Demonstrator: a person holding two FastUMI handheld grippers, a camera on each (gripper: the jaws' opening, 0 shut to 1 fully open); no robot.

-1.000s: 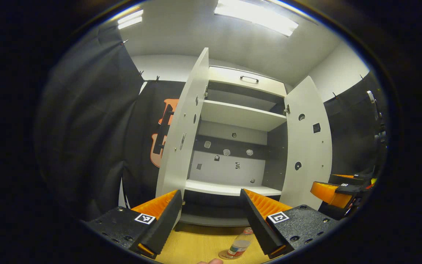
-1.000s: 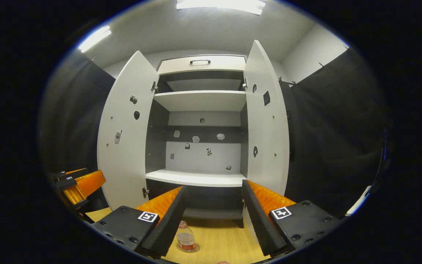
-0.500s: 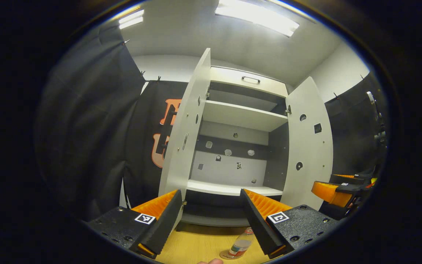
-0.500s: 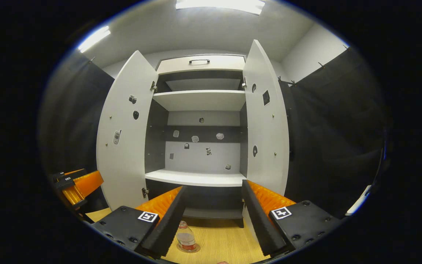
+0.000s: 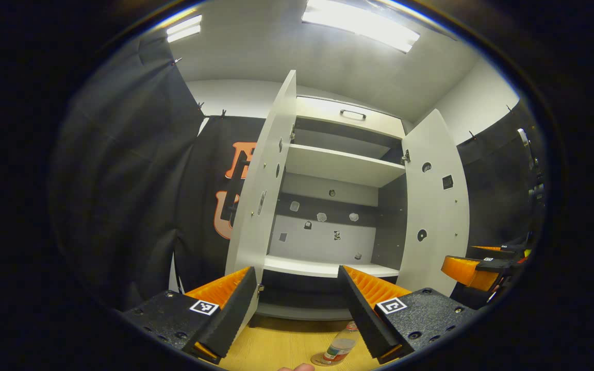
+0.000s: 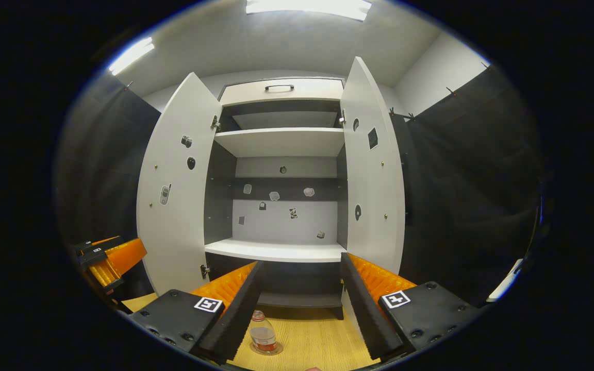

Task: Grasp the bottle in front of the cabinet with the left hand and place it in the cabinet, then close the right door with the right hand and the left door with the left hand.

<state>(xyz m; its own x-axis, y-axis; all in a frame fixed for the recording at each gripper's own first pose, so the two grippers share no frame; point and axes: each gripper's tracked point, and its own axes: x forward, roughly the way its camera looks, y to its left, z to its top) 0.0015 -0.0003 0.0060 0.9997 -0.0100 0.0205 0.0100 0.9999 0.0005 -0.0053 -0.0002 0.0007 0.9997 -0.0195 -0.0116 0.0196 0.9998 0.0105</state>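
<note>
In the left gripper view, the left gripper [image 5: 297, 309], jaws apart, faces the open cabinet [image 5: 335, 165], the bottle [image 5: 339, 348] upright on the wooden surface [image 5: 276, 345] below; in the right gripper view, the right gripper [image 6: 299, 309], jaws apart, hangs above the bottle [image 6: 262, 337].

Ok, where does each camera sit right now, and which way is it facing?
Left gripper view: rides the open left gripper, facing the open cabinet from its left; a fingertip shows.
Right gripper view: rides the open right gripper, facing the cabinet head-on.
Shared: cabinet, both doors open, and the bottle on the floor.
</note>
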